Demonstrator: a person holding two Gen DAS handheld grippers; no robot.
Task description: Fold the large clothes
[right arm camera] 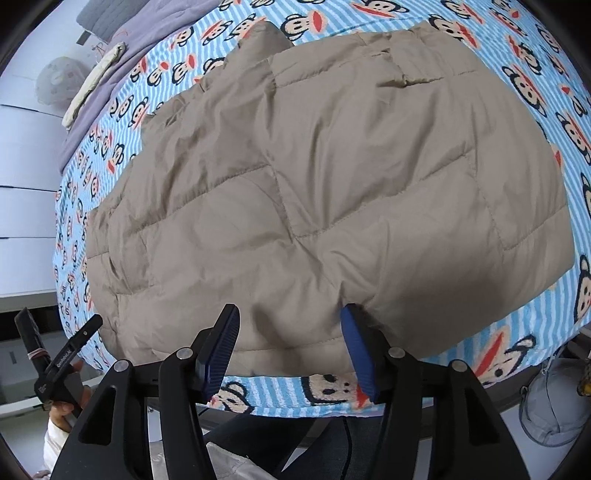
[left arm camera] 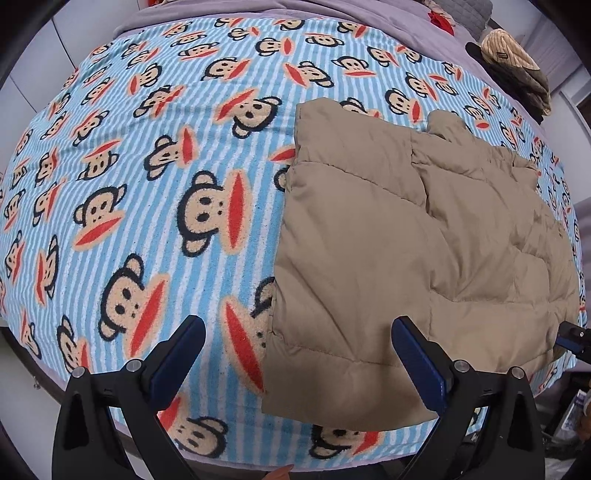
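A single tan quilted jacket (right arm camera: 314,177) lies folded into a broad padded block on a blue-and-white striped blanket (left arm camera: 147,184) printed with many cartoon monkey faces, and its near hem runs close to the blanket's front edge. In the left wrist view the jacket (left arm camera: 424,240) fills the right half of the bed, while the left half of the blanket is bare print. The left gripper (left arm camera: 297,338) hangs above the jacket's near left corner with its two blue-padded fingers spread wide and nothing between them; one finger is over the blanket, the other over the tan cloth. The right gripper (right arm camera: 290,332) points down at the near hem, its two fingers partly apart, with a puff of the tan fabric bulging up between them; the right-hand pad (right arm camera: 356,343) looks to be touching a crease, the left-hand one stands clear, so the cloth is not pinched. At the far edge of the bed lies a lilac cover (left arm camera: 332,11) and, to the right, a small heap of clothes topped by a striped beige cap (left arm camera: 508,55). No open container shows its contents. Small white lettering on the neighbouring gripper's arm (right arm camera: 68,360) is too tiny to read.
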